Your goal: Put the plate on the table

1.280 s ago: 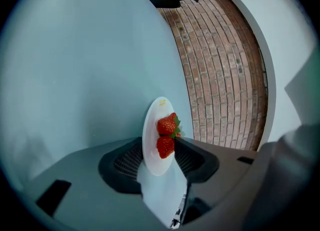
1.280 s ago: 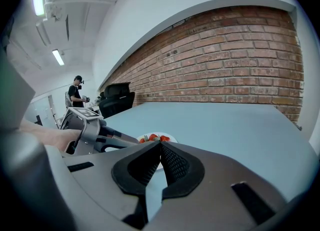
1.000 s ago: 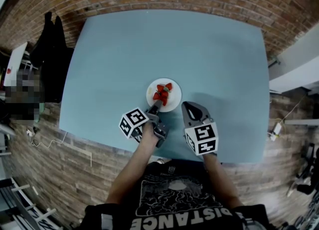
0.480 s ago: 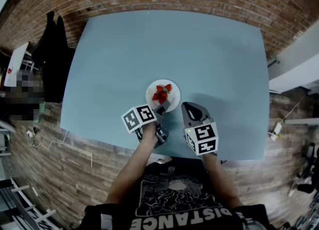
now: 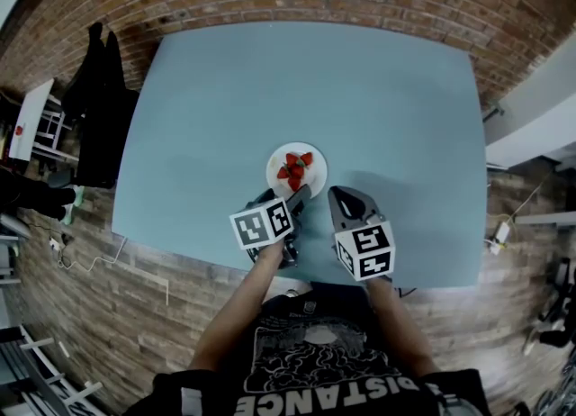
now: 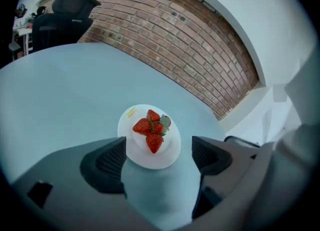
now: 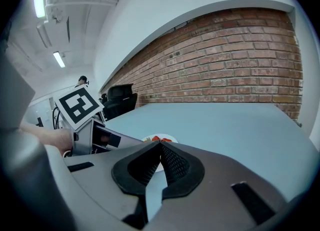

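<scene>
A small white plate with a few red strawberries lies flat on the pale blue table, near its front middle. My left gripper sits just at the plate's near rim. In the left gripper view its jaws have just been opening and stand wide apart. The plate and strawberries lie between and beyond the left gripper, with neither pad touching. My right gripper rests to the right of the plate. The right gripper has its tips together and holds nothing.
The table's front edge runs just under both hands. A black chair with dark clothing stands off the table's left side. Brick-patterned floor surrounds the table, and a white ledge is at the right.
The left gripper has rolled about its own axis, its marker cube swinging right. Its jaws have opened off the plate's near rim. The plate stays on the table; the right gripper has kept still.
</scene>
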### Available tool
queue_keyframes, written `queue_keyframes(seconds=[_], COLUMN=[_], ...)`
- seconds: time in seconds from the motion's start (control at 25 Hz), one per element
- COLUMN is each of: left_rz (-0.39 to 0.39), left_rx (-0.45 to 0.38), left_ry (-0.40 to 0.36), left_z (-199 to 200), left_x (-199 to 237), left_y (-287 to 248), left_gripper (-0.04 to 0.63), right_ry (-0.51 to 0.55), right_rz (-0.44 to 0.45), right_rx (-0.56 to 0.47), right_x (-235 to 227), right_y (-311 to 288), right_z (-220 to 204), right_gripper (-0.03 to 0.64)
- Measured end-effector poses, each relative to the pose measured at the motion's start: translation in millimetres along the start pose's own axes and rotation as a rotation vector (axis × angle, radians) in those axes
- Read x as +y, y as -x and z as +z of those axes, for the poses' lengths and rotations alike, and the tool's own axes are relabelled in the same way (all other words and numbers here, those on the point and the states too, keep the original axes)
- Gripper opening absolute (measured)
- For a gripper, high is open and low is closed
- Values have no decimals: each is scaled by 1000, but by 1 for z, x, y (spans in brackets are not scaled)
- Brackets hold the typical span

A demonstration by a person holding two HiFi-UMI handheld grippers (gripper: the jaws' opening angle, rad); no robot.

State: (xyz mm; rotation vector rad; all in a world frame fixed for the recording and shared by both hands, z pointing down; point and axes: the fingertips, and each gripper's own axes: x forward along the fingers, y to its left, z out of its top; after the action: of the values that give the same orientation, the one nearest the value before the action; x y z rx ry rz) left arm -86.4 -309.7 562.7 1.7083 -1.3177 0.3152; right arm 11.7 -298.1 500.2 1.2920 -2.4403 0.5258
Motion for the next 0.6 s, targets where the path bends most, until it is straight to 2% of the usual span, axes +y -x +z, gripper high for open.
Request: queue_keyframes(seconds=[0.2, 0.32, 0.48, 0.6], left_rz=[-63, -92, -131, -154], left_rx=[-87, -140, -186, -222], left_ry=[-119, -173, -237, -276], left_z=[14, 17, 16, 17], left_x=[-23, -32, -43, -51], left_y=[16, 29, 43, 55], left_gripper=[409, 305, 220, 184], right_ry=[-11, -15, -22, -27], right_rz=[-3, -7, -18, -21], right_rx=[-12, -28, -43, -61], right_x=[6, 13, 18, 25], right_y=[2, 6, 13, 19], right_z=[3, 6, 10, 14], right_gripper=[8, 8, 8, 8])
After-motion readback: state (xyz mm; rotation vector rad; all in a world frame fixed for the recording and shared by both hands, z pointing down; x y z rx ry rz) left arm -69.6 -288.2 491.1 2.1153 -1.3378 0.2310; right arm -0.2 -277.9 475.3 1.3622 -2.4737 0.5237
